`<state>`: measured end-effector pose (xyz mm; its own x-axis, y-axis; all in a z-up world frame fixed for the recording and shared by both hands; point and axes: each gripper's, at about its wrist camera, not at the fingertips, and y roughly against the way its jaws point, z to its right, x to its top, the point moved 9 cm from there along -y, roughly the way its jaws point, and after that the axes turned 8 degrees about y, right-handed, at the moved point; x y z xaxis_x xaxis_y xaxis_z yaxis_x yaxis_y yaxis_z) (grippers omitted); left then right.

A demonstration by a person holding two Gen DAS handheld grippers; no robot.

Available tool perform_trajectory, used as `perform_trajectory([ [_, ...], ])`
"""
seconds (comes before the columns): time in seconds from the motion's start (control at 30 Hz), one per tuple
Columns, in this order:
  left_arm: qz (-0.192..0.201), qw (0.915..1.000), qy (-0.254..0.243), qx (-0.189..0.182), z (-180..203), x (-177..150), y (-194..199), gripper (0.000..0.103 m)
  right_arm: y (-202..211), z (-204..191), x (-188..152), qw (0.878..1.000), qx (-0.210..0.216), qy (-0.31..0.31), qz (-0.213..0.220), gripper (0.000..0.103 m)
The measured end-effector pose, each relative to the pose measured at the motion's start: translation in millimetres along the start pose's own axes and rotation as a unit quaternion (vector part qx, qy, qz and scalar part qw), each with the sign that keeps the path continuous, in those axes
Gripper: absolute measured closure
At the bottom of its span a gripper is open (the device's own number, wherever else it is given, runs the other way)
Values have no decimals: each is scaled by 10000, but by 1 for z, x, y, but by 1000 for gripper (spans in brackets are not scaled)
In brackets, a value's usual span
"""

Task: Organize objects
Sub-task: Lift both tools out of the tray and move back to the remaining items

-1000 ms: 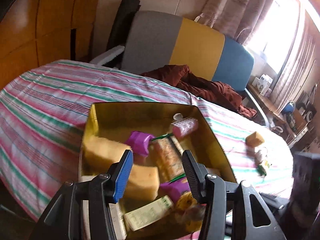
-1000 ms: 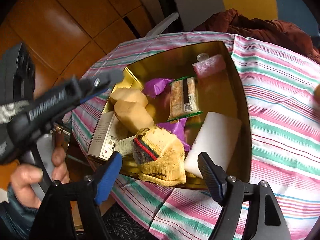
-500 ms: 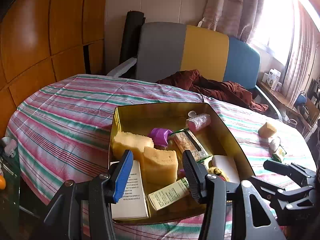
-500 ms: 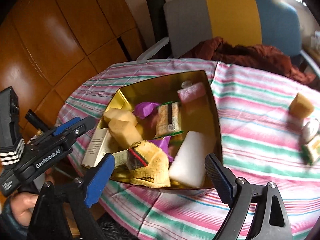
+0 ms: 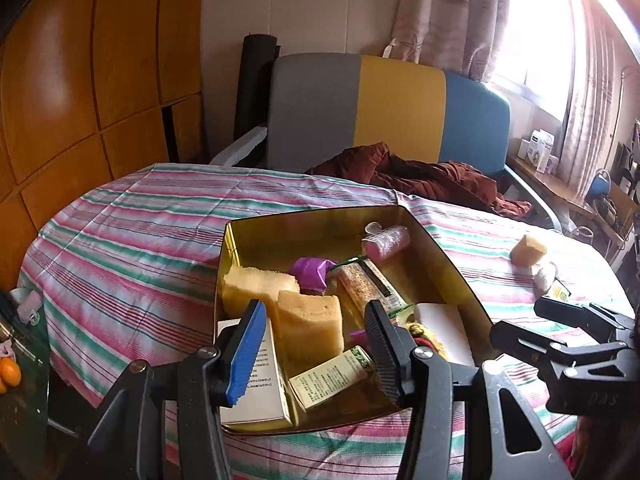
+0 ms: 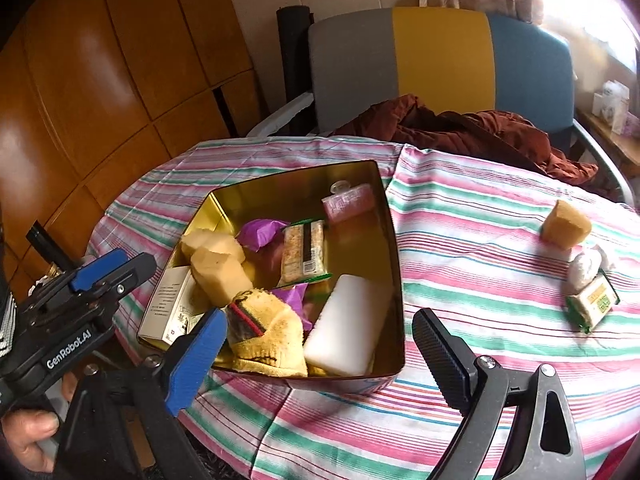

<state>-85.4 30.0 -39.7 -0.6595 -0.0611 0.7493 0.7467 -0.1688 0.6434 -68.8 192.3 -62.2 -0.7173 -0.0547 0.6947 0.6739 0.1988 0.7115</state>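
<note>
a gold tin (image 6: 394,280) sits on the striped tablecloth (image 6: 480,240), crammed with sponges (image 5: 310,320), a yellow sock (image 6: 264,332), a white block (image 6: 348,328) and small boxes. both claws hang over its near edge, empty: left claw (image 5: 312,350) part open, right claw (image 6: 320,350) opening wide. only the right view shows clearly the loose sponge (image 6: 566,226) and packet (image 6: 592,304) well apart from the tin. a 3-coloured chair (image 5: 392,112) stands behind.

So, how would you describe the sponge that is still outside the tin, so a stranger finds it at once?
Start at the gold tin on the striped tablecloth. Go across the cloth toward the window side, where three small things lie apart from it. The sponge is the tan cube farthest back; its neighbours are a white wrapped lump and a green-edged packet.
</note>
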Motion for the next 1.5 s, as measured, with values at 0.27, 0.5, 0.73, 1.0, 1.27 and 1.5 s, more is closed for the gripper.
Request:
perform_trajectory([
  [0.27,75,9998,-194,-72,15,2,9,51,6,17,-2,9998,-189,-86,30,9],
  [0.5,31,9994,-318,-112,26,-1,9,51,11,34,0,9983,-581,24,104,0],
  [0.73,-2,9992,-378,-163,33,-3,10,51,19,60,0,9915,-1273,160,205,0],
  [1.0,9,9985,-487,-234,48,0,13,51,25,79,-2,9860,-1622,246,280,0],
  [1.27,-60,9972,-677,-303,67,-1,11,51,33,100,-4,9793,-1981,252,338,0],
  [1.5,-150,9955,-853,-395,87,-2,5,51,36,120,-7,9771,-2101,240,242,0],
])
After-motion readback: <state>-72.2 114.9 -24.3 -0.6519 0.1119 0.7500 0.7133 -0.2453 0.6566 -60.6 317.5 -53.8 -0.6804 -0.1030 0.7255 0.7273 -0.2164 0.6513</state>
